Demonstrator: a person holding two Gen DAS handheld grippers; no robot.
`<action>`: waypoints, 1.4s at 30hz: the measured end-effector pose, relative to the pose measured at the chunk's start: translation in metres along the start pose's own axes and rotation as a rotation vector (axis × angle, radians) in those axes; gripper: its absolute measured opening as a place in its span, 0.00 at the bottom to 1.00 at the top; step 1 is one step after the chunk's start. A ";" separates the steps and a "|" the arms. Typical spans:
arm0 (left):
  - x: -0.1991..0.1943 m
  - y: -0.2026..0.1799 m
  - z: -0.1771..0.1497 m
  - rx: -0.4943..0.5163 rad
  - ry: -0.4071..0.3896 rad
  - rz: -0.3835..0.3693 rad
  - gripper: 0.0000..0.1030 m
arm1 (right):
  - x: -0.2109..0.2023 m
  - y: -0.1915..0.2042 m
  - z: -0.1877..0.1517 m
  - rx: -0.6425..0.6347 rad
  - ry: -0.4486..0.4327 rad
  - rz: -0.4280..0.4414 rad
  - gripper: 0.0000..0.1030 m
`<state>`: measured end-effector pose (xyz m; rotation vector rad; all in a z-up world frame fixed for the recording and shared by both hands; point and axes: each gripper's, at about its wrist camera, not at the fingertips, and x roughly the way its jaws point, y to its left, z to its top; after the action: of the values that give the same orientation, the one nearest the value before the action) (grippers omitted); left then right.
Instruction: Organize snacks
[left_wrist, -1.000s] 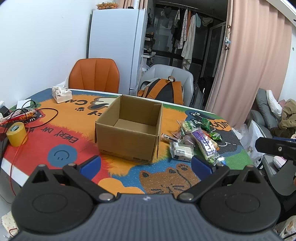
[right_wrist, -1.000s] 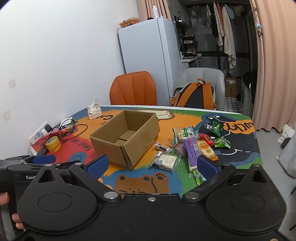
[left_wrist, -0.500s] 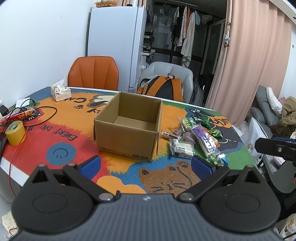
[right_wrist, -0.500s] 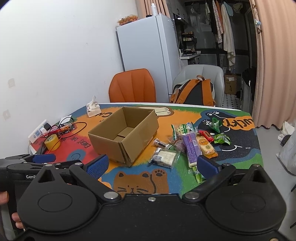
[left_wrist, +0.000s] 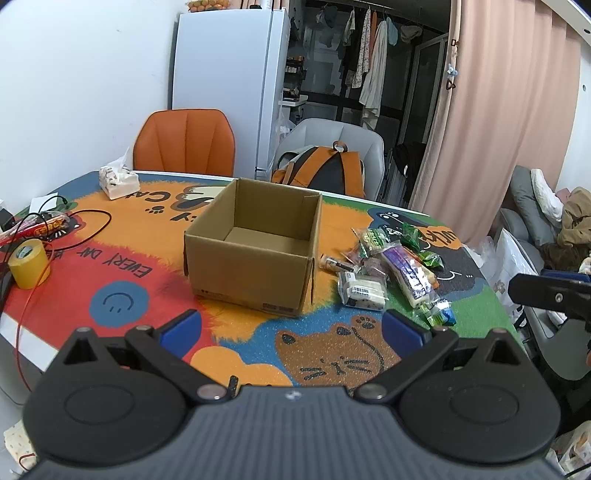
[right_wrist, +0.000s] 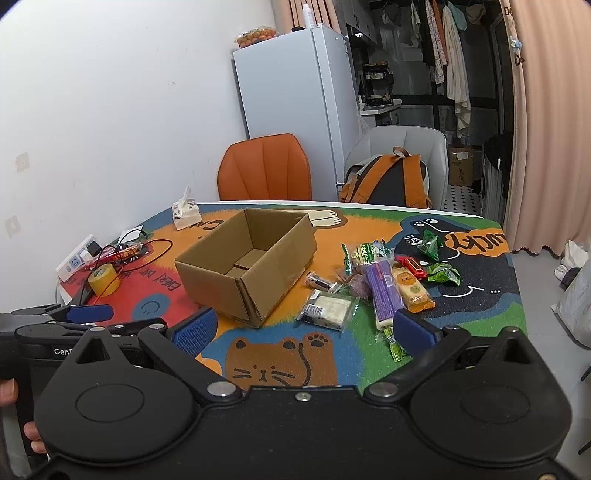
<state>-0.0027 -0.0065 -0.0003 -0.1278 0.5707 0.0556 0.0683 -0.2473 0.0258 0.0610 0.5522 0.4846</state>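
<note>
Reading labels first: the table mat (left_wrist: 236, 325) carries "EVERY DAY", upside down from my side, and "LUCKY" in orange on the black patch; I make out "GenD…" on the left gripper's body in the right wrist view.
Left gripper (left_wrist: 291, 326): I see both blue pads spread wide with nothing between them, held over the near table edge.
Right gripper (right_wrist: 304, 328): spread wide too, nothing gripped, low in front of the snack pile.
Cardboard box (left_wrist: 255, 245): plain brown corrugated, square, top open, bare floor inside; a small printed label sits low on its near face, too small for me to read.
Snack pile (right_wrist: 380, 280): loose on the mat just right of the box, none of it inside.
Purple packet (right_wrist: 382, 291): long, glossy, printed, text unreadable.
Yellow-orange packet (right_wrist: 410, 290): flat, touching the purple one's right side.
White clear-wrapped pack (right_wrist: 327, 308): rectangular, barcode sticker, nearest the box corner.
Green wrappers (right_wrist: 443, 273): crinkled foil, on the black patch.
Yellow tape roll (left_wrist: 27, 262): left part of the table, green print on its core.
Red wire (left_wrist: 92, 230): thin loop beside the tape.
Tissue pack (left_wrist: 118, 181): soft patterned wrapper, far left edge.
Orange chair (left_wrist: 184, 142): padded, ribbed back, behind the table.
</note>
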 end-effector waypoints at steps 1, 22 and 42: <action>0.000 0.000 0.000 0.000 0.000 0.000 1.00 | 0.000 0.000 0.000 0.000 0.000 0.001 1.00; 0.006 -0.005 -0.003 0.000 -0.007 0.023 1.00 | 0.005 -0.003 -0.004 0.000 0.000 0.005 1.00; 0.044 -0.024 0.000 0.019 -0.036 -0.013 0.99 | 0.031 -0.030 -0.008 -0.014 0.000 -0.023 1.00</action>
<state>0.0363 -0.0294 -0.0216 -0.1122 0.5344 0.0402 0.0995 -0.2601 -0.0016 0.0413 0.5493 0.4662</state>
